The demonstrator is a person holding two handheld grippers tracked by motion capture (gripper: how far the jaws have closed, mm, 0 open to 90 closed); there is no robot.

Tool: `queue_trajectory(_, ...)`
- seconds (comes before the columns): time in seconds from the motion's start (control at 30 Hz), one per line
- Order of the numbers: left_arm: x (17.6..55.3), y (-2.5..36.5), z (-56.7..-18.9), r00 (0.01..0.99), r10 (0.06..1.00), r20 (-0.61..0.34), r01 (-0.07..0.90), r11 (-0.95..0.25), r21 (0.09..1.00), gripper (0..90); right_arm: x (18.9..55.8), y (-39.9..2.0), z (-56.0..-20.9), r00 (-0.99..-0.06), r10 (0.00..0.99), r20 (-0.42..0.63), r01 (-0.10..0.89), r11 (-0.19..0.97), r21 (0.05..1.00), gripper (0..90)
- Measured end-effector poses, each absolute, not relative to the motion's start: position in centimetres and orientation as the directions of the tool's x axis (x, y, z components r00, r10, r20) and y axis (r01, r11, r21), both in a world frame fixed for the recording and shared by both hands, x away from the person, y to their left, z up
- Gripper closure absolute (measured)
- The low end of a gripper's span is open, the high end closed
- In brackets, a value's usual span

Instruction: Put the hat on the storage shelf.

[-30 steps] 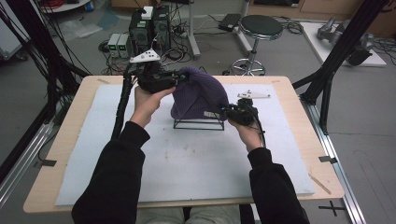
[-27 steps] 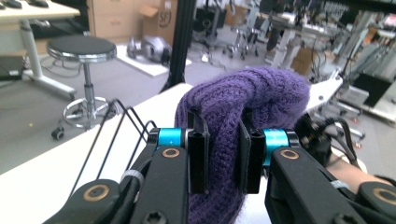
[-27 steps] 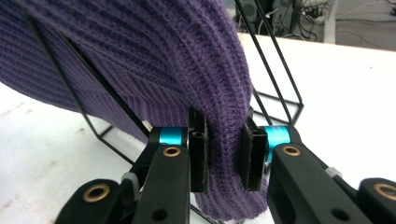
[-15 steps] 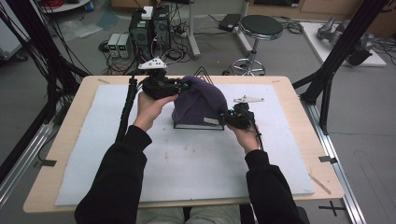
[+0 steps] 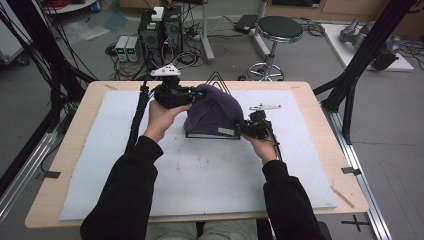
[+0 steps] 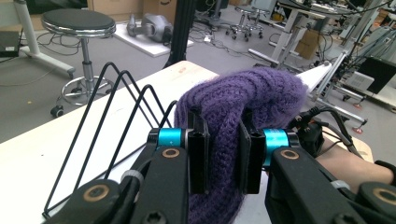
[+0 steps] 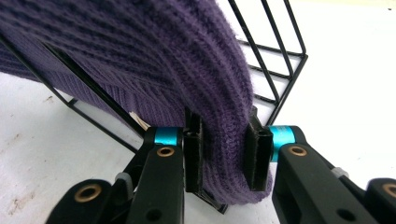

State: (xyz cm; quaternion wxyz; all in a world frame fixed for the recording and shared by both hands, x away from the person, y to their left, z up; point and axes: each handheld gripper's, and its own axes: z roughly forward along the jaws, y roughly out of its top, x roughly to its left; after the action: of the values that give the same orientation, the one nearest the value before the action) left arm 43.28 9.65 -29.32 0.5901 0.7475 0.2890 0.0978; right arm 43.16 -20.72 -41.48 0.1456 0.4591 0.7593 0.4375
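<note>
A purple knitted hat is draped over a black wire rack, which stands on a pale mat covering the wooden surface. All positions below are given relative to the hat.

Left of the hat, in the high view, the left hand holds the left tool against the hat's upper left edge; a grey three-cornered plate sits on top of this tool, and its black cable trails down along the forearm. In the left gripper view, the left tool has its two black jaws pressed against a fold of the hat from both sides, so it grips the knit. The triangular loops of the rack rise bare just to the left of the hat in this view.

Right of the hat, in the high view, the right hand holds the right tool at the hat's lower right edge, near a small pale label on the brim. In the right gripper view, the right tool clamps the ribbed brim of the hat between its jaws, with the wires of the rack showing beside and beneath the knit.

Behind the surface, beyond the hat, stand a round black stool and some boxed electronics on the floor.
</note>
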Motion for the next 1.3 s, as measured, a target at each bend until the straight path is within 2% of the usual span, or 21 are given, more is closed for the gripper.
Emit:
queue_trajectory(0.07,43.3,9.6,-29.4,0.813,0.545,-0.205,0.322,-0.127,0.938,77.1,43.1,-20.8,-41.4,-0.537,0.824,0.181,0.569,0.195,0.799,70.5)
queue_trajectory(0.17,43.4,9.6,-29.4,0.816,0.538,-0.21,0.321,-0.122,0.939,75.3,43.2,-21.1,-41.3,-0.535,0.819,0.207,0.576,0.174,0.798,55.7)
queue_trajectory(0.23,43.3,9.6,-29.4,0.823,0.532,-0.202,0.315,-0.13,0.94,74.7,43.1,-21.1,-41.2,-0.533,0.82,0.208,0.577,0.172,0.799,53.0)
queue_trajectory(0.37,43.1,9.7,-29.4,0.828,0.519,-0.211,0.31,-0.112,0.944,61.5,42.7,-21.2,-40.6,-0.514,0.831,0.212,0.56,0.138,0.817,35.5)
queue_trajectory(0.43,43.0,9.8,-29.3,0.831,0.517,-0.207,0.302,-0.106,0.947,61.0,42.5,-21.4,-40.3,-0.508,0.838,0.199,0.546,0.134,0.827,30.9)
queue_trajectory(0.53,43.0,10.3,-29.1,0.832,0.507,-0.226,0.296,-0.062,0.953,55.1,42.1,-21.6,-39.7,-0.507,0.835,0.214,0.535,0.11,0.838,25.7)
queue_trajectory(0.67,42.7,11.0,-28.8,0.83,0.511,-0.224,0.278,-0.032,0.96,43.6,41.5,-22.2,-38.9,-0.515,0.83,0.214,0.498,0.087,0.863,21.5)
queue_trajectory(0.83,41.8,12.0,-28.4,0.828,0.526,-0.193,0.218,0.015,0.976,36.4,40.5,-23.1,-37.8,-0.512,0.83,0.223,0.459,0.044,0.887,16.6)
queue_trajectory(1.13,39.4,14.4,-27.5,0.708,0.699,-0.101,0.082,0.06,0.995,18.3,38.3,-25.2,-35.6,-0.45,0.881,0.148,0.299,-0.008,0.954,12.3)
queue_trajectory(1.3,37.8,15.9,-27.4,0.65,0.756,-0.071,0.005,0.09,0.996,17.9,37.0,-26.1,-34.6,-0.413,0.902,0.129,0.208,-0.045,0.977,12.0)
